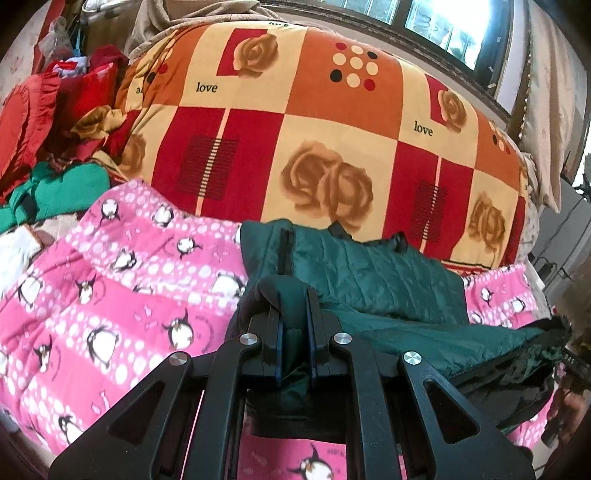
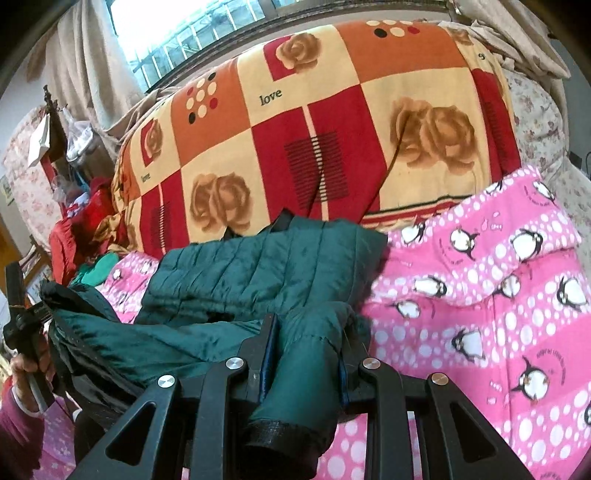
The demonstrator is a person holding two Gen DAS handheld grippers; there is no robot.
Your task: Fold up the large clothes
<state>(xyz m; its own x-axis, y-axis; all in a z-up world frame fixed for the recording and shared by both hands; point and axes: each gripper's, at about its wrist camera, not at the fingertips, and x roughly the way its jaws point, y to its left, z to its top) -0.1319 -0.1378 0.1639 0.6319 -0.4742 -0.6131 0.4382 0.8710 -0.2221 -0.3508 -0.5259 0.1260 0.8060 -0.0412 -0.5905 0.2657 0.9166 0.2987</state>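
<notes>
Both grippers are clamped on the near edge of the green jacket (image 1: pixel 369 280), left gripper (image 1: pixel 295 332) on a thin fold, right gripper (image 2: pixel 306 354) on a bunched cuff, the jacket's length lying crosswise ahead of them on the pink blanket (image 1: pixel 122 280).

Pink penguin blanket (image 1: pixel 110 280) spread under and either side of gripper. Big rolled quilt (image 1: pixel 314 122), red/orange squares, roses, "love" print, straight ahead. Red and green clothes pile (image 1: pixel 55 147) ahead-left. Window (image 2: pixel 177 33) with beige curtains (image 2: pixel 77 66) beyond quilt.
</notes>
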